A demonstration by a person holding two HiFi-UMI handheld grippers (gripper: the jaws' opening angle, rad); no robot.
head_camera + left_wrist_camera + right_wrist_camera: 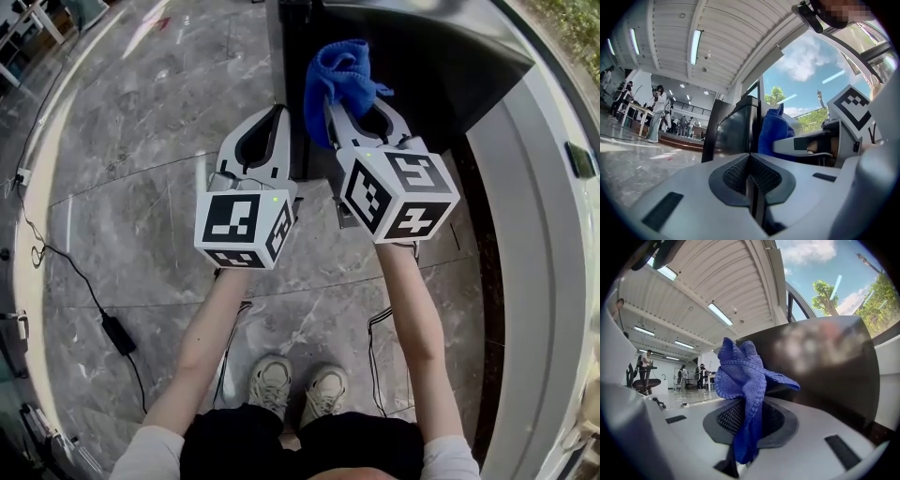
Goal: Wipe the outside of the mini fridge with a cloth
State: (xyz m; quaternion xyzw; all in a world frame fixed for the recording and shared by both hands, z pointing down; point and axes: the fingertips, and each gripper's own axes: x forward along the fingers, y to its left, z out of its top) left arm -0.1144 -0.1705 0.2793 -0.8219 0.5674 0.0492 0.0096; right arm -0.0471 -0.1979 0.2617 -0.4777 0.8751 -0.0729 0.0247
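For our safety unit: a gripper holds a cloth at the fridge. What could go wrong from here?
The right gripper pinches only a narrow fold of the blue cloth; it may slip out. Bunched loosely, it might let the jaws scrape the mini fridge. Cables by the feet could trip.

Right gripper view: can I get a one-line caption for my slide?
Right gripper shut on a blue cloth, facing the black mini fridge.

Grey veined marble-tile floor (141, 141), glossy, with thin joints.
A black mini fridge (441, 66) stands at its far edge; a black power brick (118, 333) on a thin black cable (56, 255) lies at the left; two beige sneakers (272, 382) stand at the near edge.
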